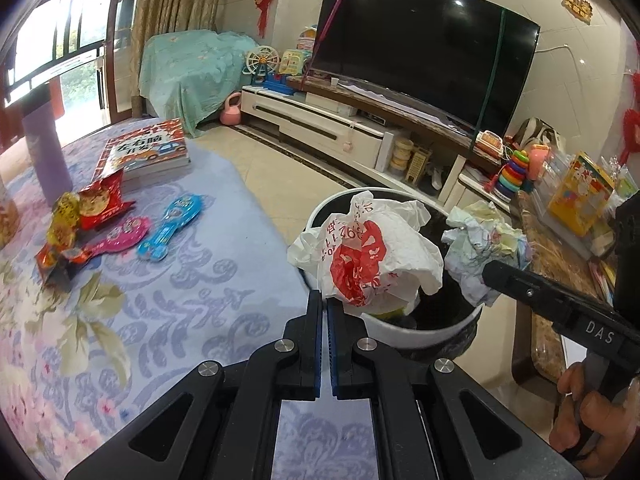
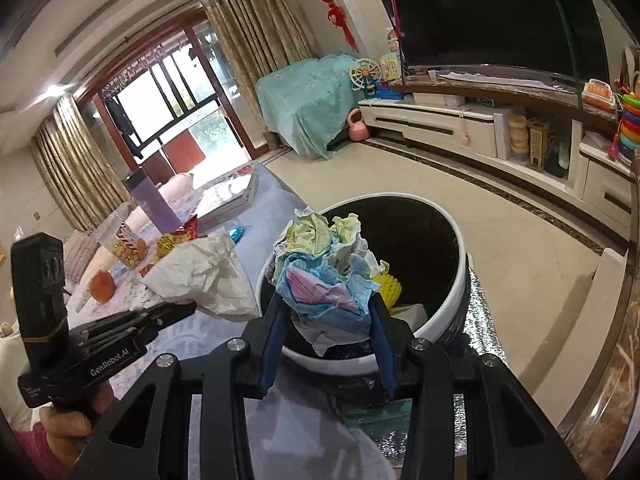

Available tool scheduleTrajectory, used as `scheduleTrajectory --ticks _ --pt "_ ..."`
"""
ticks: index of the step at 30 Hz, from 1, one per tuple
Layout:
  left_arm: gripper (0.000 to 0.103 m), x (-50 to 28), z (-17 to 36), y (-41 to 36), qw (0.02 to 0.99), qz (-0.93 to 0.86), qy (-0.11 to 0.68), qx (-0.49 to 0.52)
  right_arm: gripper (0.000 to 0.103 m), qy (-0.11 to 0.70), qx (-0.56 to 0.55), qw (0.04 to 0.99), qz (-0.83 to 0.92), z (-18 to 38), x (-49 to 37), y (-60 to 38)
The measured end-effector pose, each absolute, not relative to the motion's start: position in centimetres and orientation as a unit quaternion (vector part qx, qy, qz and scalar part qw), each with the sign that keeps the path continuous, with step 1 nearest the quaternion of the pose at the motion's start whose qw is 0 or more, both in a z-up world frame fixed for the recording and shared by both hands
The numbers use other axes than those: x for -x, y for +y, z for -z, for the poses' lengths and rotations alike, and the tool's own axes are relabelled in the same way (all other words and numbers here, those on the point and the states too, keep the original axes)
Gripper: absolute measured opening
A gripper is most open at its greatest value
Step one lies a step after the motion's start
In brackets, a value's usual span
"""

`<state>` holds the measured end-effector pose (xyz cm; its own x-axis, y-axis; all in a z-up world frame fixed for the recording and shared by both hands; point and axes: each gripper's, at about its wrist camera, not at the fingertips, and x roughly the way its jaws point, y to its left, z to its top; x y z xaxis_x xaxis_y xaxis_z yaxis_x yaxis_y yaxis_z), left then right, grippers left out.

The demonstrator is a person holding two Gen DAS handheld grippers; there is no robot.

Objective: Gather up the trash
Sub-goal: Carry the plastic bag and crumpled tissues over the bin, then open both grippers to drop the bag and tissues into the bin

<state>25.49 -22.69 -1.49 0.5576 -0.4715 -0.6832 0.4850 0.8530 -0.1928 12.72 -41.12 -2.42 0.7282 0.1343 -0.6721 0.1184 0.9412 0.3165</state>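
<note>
Trash hangs over the white bin: left gripper pinches a crumpled plastic bag, right gripper clamps wadded paper at three o'clock; release only once centred above the opening.

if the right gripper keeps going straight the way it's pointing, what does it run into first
Probably the bin. The right gripper, shut on a paper wad, points down over the near rim, so it would likely meet the black liner or the yellow trash inside. Depth is hard to judge.
</note>
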Motion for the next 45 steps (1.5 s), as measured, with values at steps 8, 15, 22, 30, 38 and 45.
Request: scheduleTrajectory --ticks 8,15,22,30,38,45 --pt "0.001 -27.3 2.1 -25.1 0.879 0.278 0.386 -0.03 0.04 0.377 -0.172 0.91 0.002 2.6 -13.7 -42.0" --pt "0.001 -28.7 2.7 -26.3 0.873 0.282 0.397 -0.031 0.04 0.387 -0.173 0.905 0.006 2.8 -14.6 -42.9" --pt "0.001 -29.4 3.1 -27.3 0.87 0.282 0.403 -0.038 0.04 0.392 -0.168 0.904 0.005 2.9 -15.2 -43.2" --pt "0.001 -29.9 3.6 -28.1 0.865 0.282 0.413 -0.033 0.042 0.406 -0.159 0.9 0.007 3.4 -16.5 -43.2" --pt "0.044 -30.4 3.3 -28.0 0.86 0.285 0.424 -0.02 0.066 0.414 -0.163 0.895 0.024 3.6 -16.8 -43.6" --pt "0.053 -28.9 3.3 -24.9 0.865 0.279 0.418 0.001 0.078 0.391 -0.179 0.902 0.025 2.7 -15.8 -43.3"
